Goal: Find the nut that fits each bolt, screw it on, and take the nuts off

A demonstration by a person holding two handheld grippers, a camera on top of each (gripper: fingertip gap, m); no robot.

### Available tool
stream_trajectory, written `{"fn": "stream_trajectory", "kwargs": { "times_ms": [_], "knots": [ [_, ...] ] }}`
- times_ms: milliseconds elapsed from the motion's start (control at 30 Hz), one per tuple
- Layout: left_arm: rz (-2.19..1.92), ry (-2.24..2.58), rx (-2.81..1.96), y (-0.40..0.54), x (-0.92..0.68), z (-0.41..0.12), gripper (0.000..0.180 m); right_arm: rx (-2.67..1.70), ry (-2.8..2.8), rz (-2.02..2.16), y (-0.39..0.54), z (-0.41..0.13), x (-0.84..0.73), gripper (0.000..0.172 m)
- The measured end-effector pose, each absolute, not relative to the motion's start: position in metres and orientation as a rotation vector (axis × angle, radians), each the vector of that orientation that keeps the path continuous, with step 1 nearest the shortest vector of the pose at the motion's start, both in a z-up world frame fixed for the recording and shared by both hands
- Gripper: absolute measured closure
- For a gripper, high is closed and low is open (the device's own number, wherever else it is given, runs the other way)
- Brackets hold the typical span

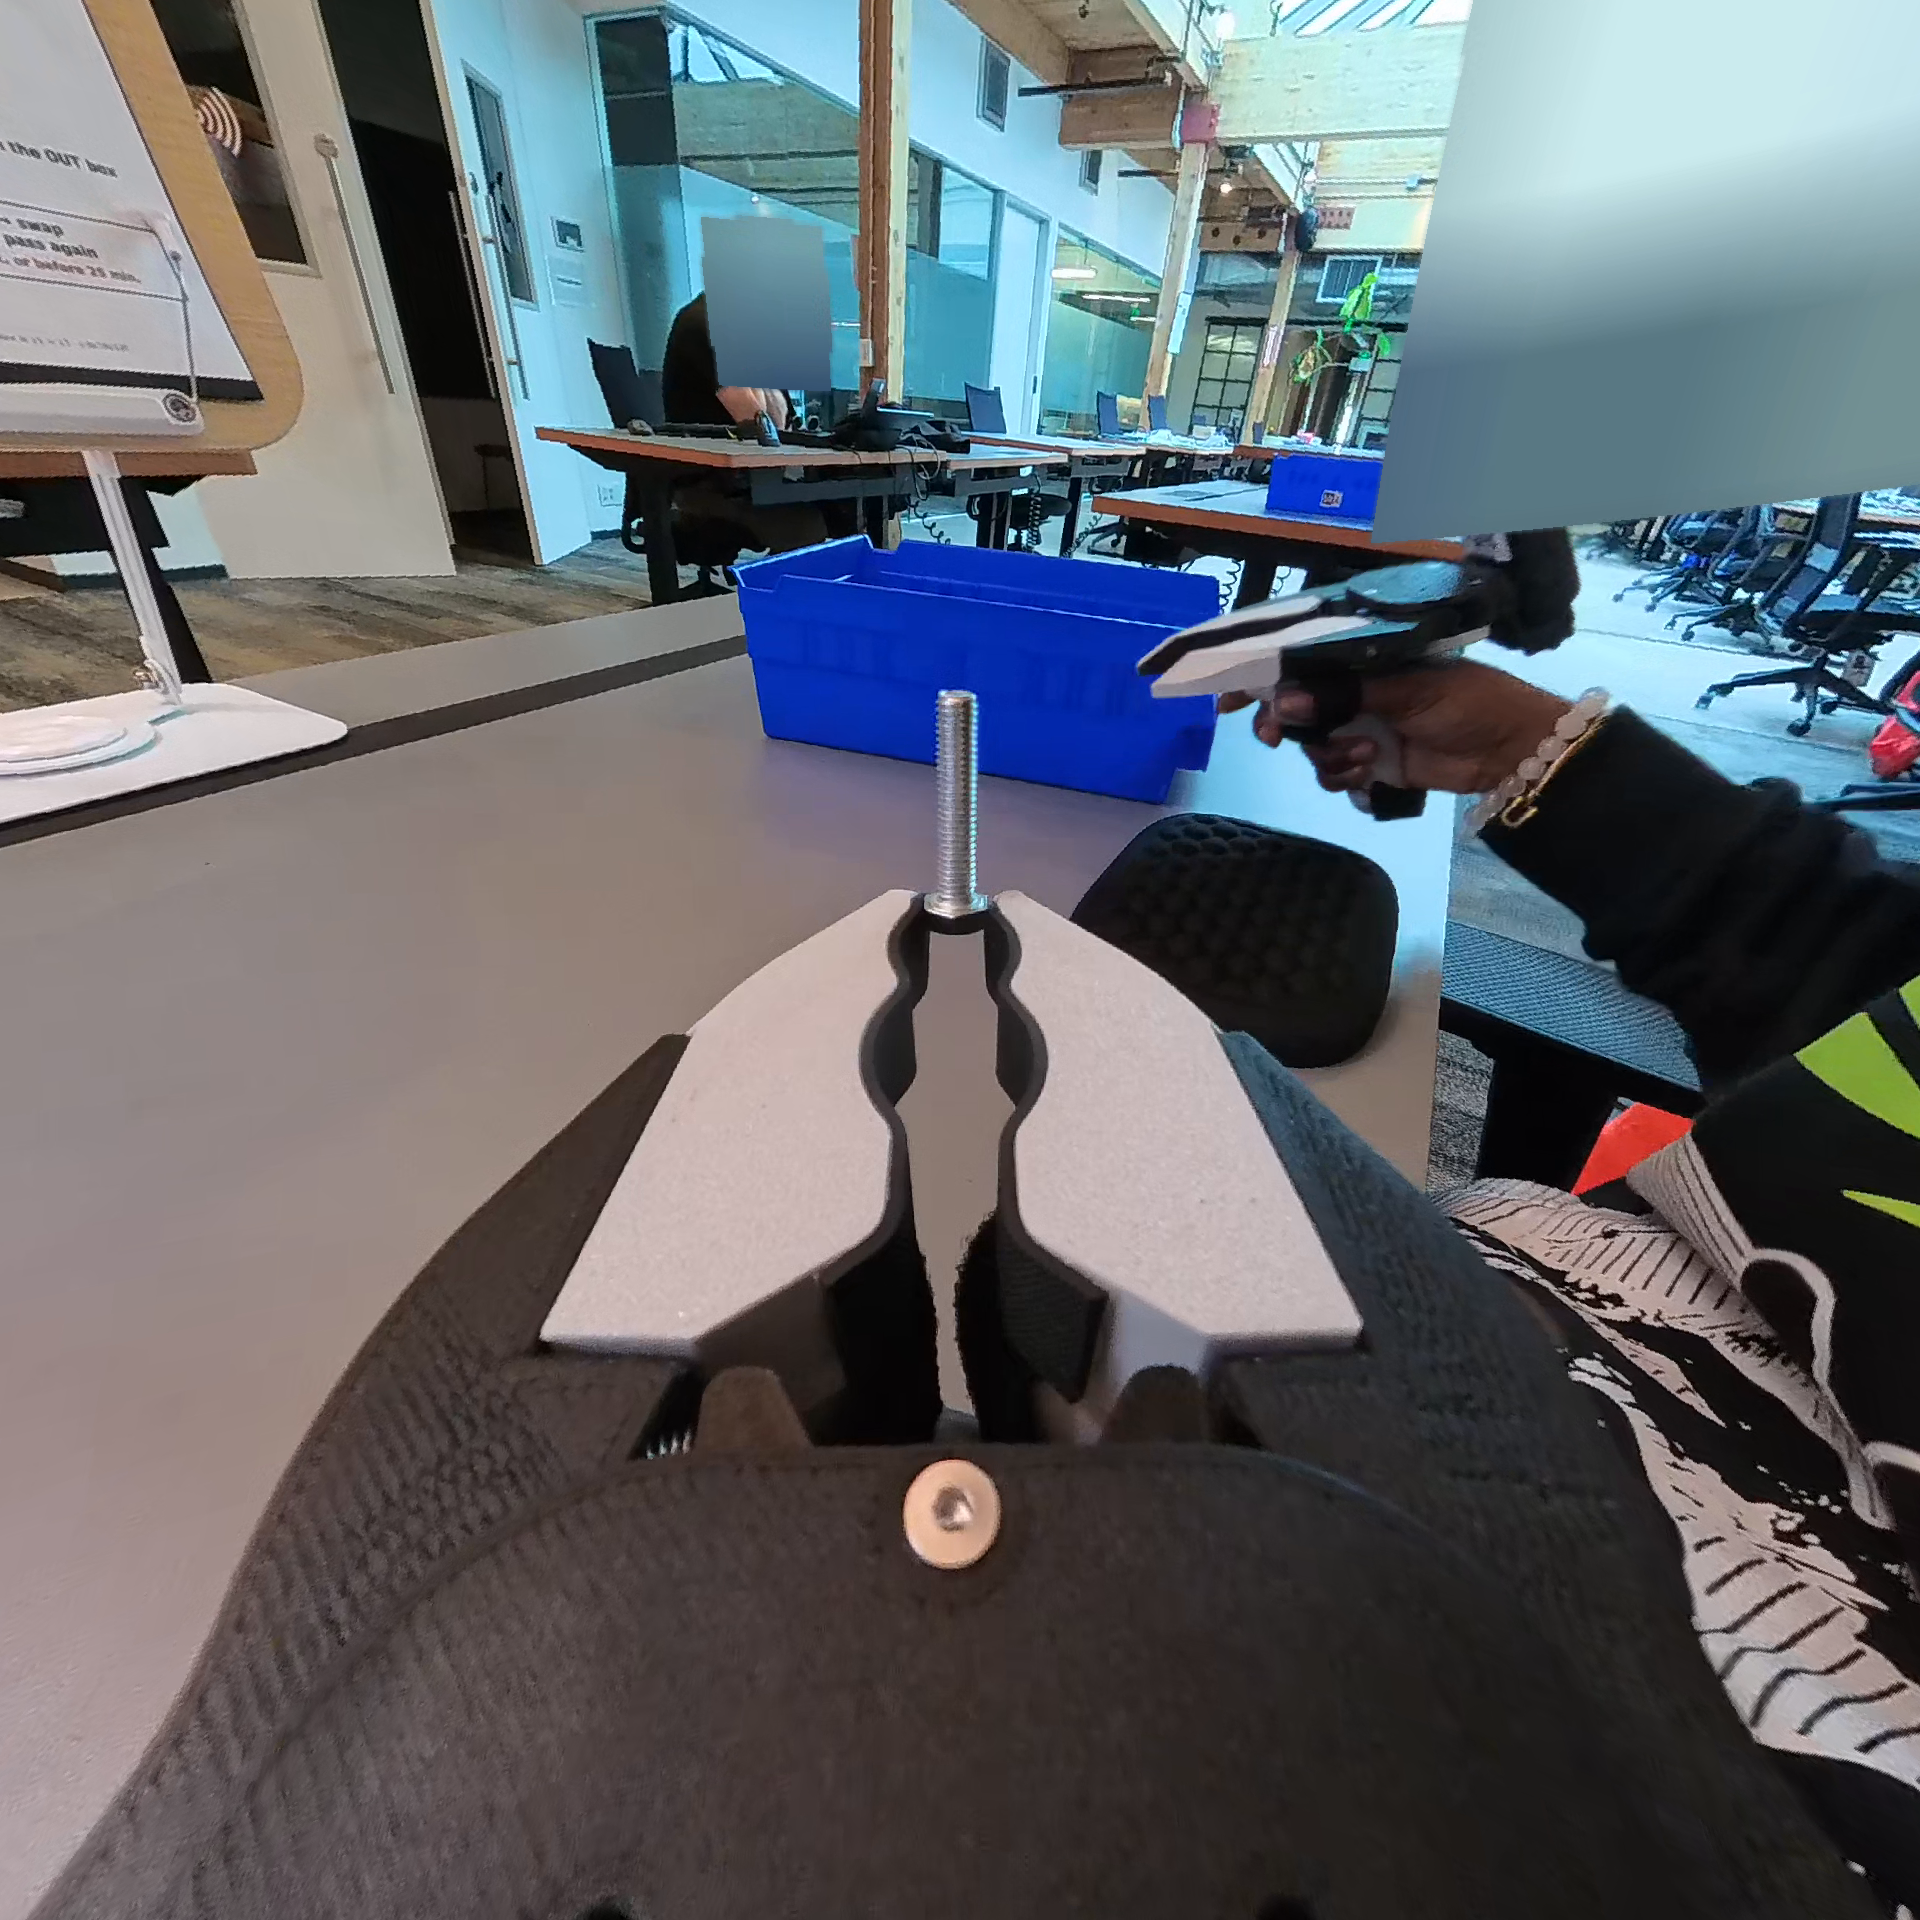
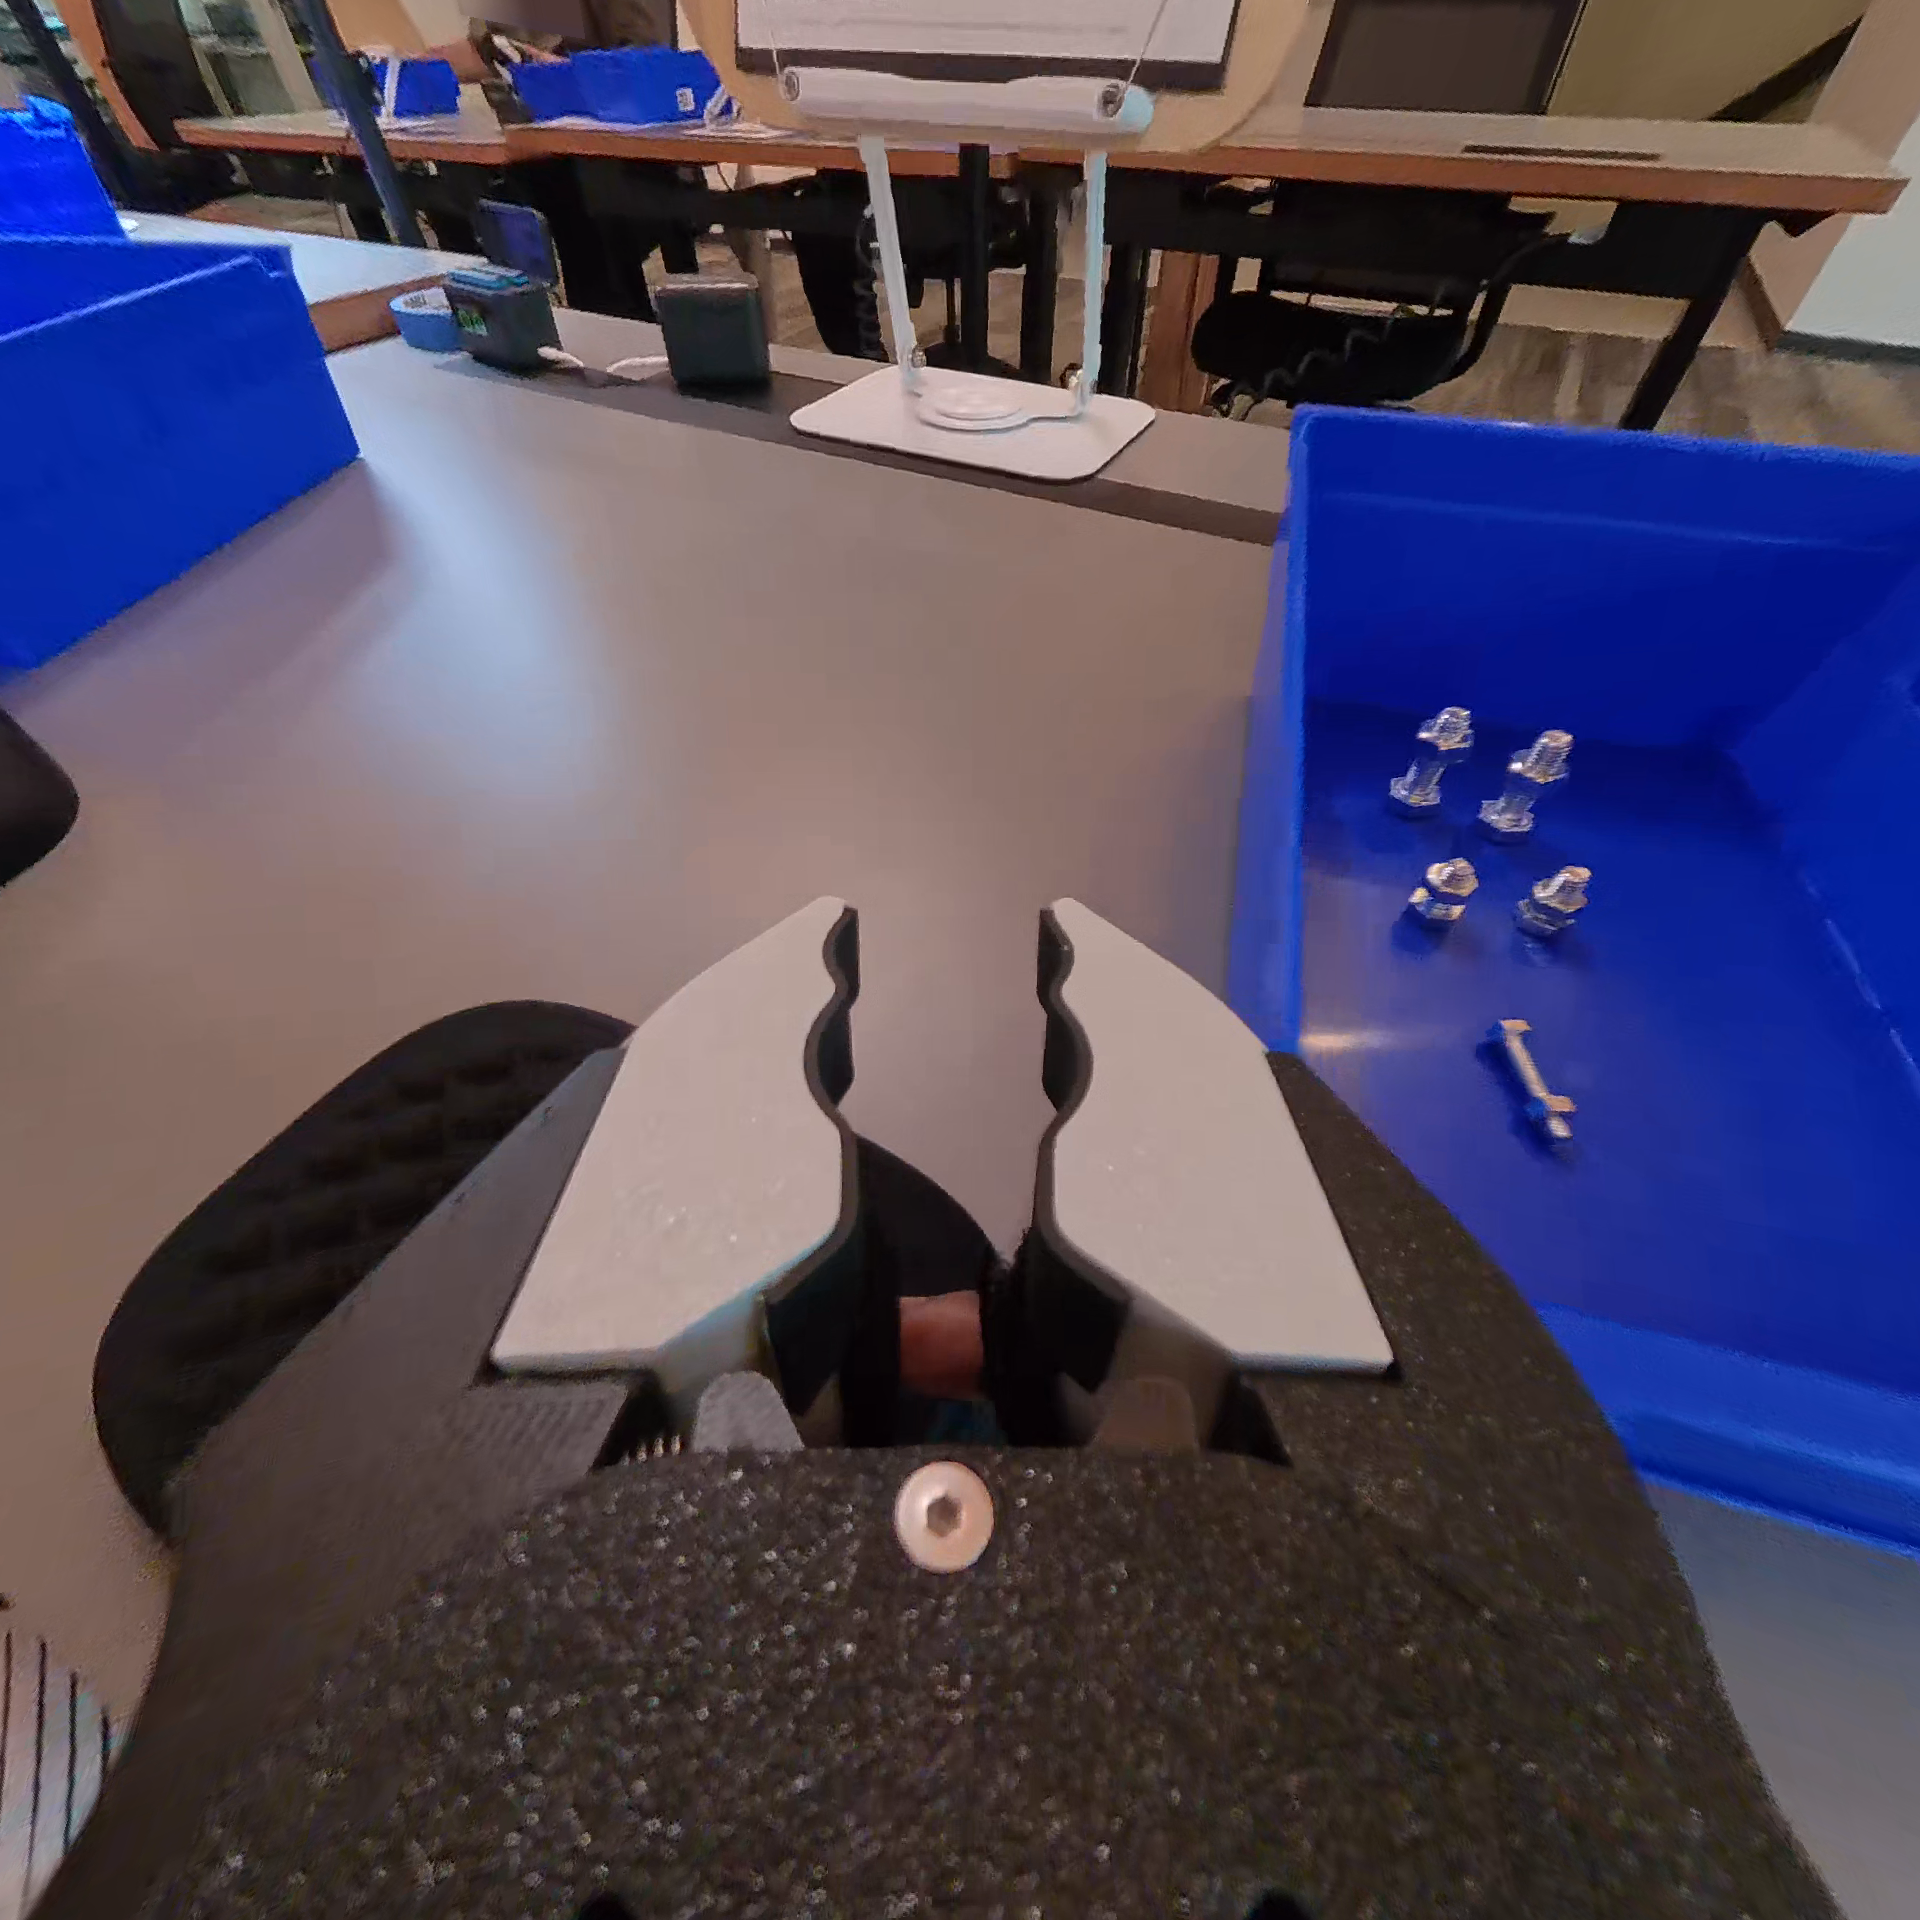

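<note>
One silver bolt (image 1: 957, 800) stands upright, its head clenched between the tips of the left gripper (image 1: 957, 914), threads bare from head to tip, above a grey table (image 1: 416, 987). At 2 o'clock from it in the left wrist view, the right gripper (image 1: 1164, 665) is held aloft in a hand (image 1: 1392, 717), in front of one blue bin (image 1: 977, 644); a black mesh pad (image 1: 1247, 935) lies on the table at 3 o'clock from the bolt. The right wrist view shows the right gripper (image 2: 948, 925) released, its two fingers (image 2: 727, 1091) well apart over bare tabletop with nothing between them. At 3 o'clock from them, a second blue bin (image 2: 1558, 582) holds five bolts: four (image 2: 1486, 831) stand on their heads in two rows of two, each with a nut near its top, and one (image 2: 1529, 1081) lies flat nearer the camera. A white stand (image 2: 977, 416) sits at 12 o'clock on the table's far edge.
</note>
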State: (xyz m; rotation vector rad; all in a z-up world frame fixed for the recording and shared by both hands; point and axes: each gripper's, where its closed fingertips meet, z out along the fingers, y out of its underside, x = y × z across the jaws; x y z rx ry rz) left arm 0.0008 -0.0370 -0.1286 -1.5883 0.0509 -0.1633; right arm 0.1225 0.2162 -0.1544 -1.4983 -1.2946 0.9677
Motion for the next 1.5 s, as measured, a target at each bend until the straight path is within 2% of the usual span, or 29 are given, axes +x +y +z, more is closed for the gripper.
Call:
{"fn": "stream_trajectory", "kwargs": {
  "times_ms": [133,300,433,667,1367,1500],
  "knots": [
    [-0.157,0.055,-1.598,-0.036,0.001,-0.13,0.17,-1.519,-1.392,0.792,0.242,-0.135,0.175,0.141],
    [-0.159,0.065,-1.604,-0.035,0.002,-0.131,0.17,-1.899,-1.396,0.383,0.337,-0.129,0.304,0.14],
    [-0.159,0.07,-1.6,-0.035,0.003,-0.13,0.17,-2.183,-1.398,0.198,0.399,-0.148,0.381,0.141],
    [-0.141,0.097,-1.628,-0.032,0.005,-0.133,0.17,-2.547,-1.233,0.168,0.456,-0.204,0.429,0.146],
    [-0.138,0.093,-1.645,-0.029,0.004,-0.136,0.17,-2.672,-1.271,0.074,0.472,-0.245,0.426,0.152],
    [-0.139,0.093,-1.644,-0.03,0.004,-0.136,0.171,-2.668,-1.268,0.087,0.473,-0.245,0.422,0.159]
  ]
}}
